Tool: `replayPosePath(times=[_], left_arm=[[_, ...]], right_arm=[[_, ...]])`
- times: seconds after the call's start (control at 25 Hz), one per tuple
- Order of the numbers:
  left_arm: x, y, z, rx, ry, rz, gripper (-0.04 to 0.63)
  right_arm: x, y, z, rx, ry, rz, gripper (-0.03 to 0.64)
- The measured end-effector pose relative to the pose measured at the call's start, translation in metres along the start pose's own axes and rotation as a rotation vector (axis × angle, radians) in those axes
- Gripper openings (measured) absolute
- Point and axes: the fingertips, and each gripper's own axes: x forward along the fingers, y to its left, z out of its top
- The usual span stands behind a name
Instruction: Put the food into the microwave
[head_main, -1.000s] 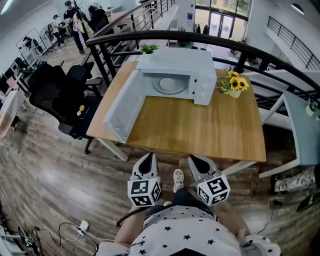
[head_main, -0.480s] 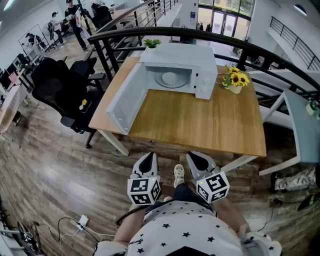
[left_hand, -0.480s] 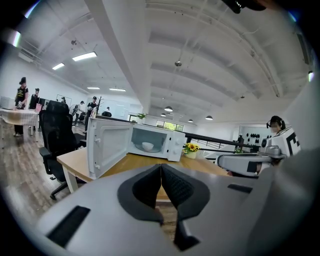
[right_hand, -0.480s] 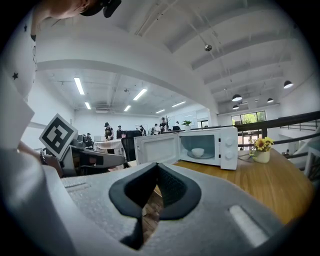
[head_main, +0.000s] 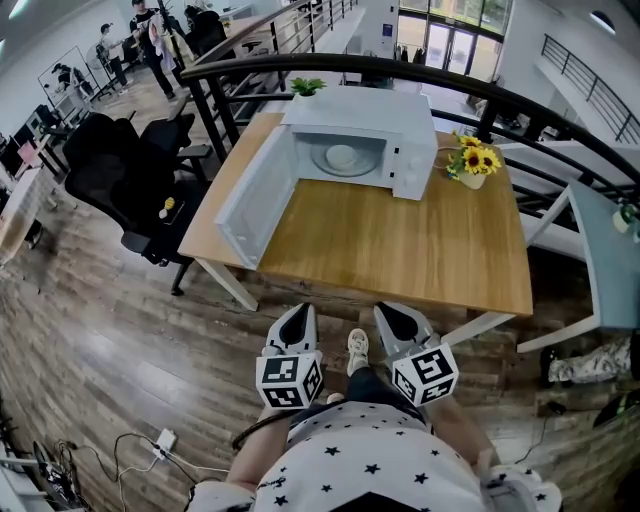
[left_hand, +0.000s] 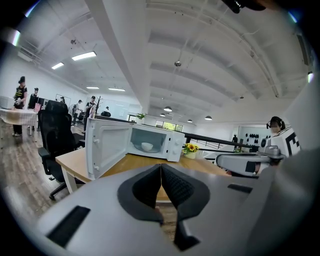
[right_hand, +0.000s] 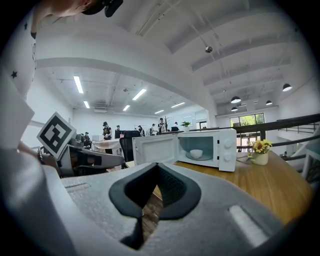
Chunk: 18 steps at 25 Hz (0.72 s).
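Left gripper (head_main: 296, 318) and right gripper (head_main: 392, 318) are both closed on nothing, pads meeting. They are held side by side close to the body, short of the near edge of the table (head_main: 420, 270). Straight ahead, the microwave (head_main: 360, 108) stands with its door (head_main: 252, 205) swung out on the left gripper's side, so the left hand is nearer to it. The food, apparently a white bowl (head_main: 341, 156) with contents too small to read, already sits on the turntable inside.
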Motion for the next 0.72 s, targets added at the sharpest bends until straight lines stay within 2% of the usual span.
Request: replayPosePath(times=[0.72], left_arm=[[0.0083, -0.0058, 0.005, 0.001, -0.005, -0.018, 0.006]], right_arm=[[0.0059, -0.0038, 0.0015, 0.016, -0.01, 0.011, 0.005]])
